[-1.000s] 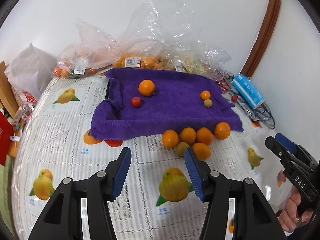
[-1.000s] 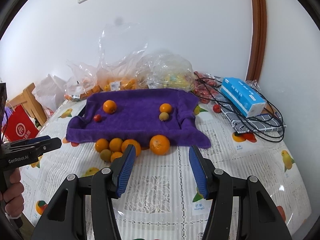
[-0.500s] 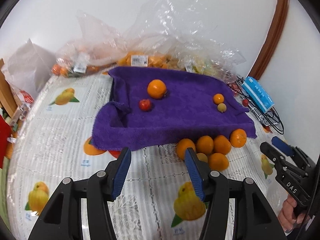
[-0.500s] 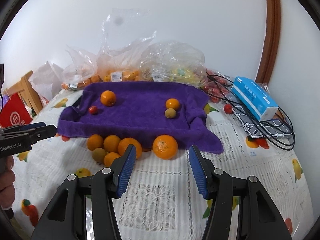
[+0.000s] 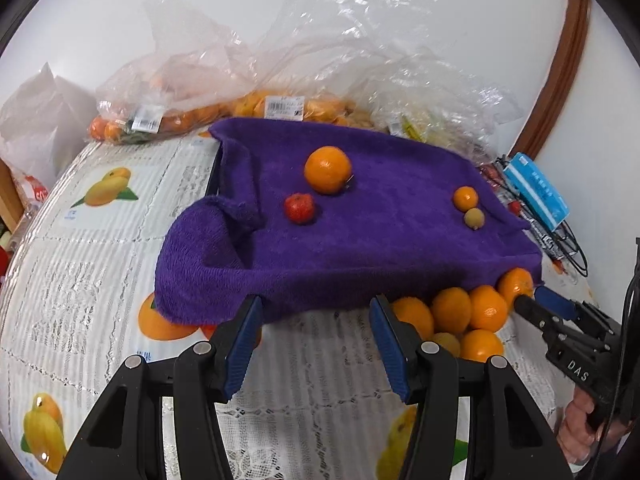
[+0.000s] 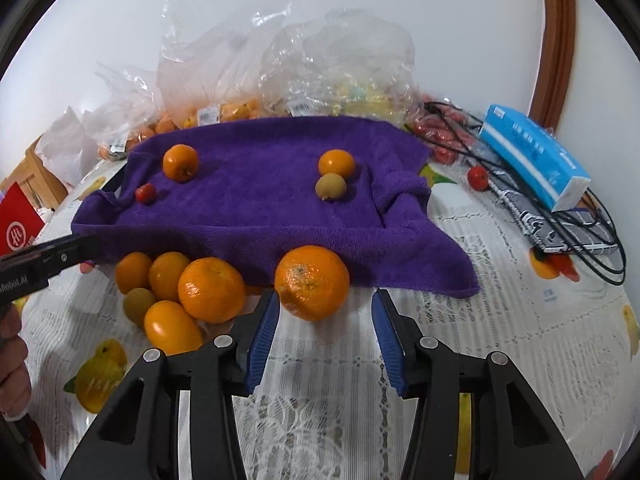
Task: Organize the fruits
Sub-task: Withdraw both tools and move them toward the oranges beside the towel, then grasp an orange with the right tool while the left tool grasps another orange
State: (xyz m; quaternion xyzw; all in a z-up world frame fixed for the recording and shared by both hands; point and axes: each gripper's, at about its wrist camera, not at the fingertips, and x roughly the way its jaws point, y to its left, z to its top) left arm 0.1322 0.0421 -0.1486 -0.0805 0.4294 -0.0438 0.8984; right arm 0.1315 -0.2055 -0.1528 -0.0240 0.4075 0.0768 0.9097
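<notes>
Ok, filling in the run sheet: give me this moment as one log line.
phase: approach | right gripper: open, jaws just closing, at large orange | left gripper: open, empty, by purple towel

Both wrist views look steeply down, close over the table, sharing the purple towel (image 5: 380,240) and oranges (image 6: 312,282).

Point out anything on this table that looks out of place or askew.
The purple towel lies rumpled, its corners bunched and its right end drooping onto the table. A small red fruit sits alone beside the black cables, away from the other fruit. Six fruits, including the large orange, lie loose on the tablecloth by the towel's front edge.
</notes>
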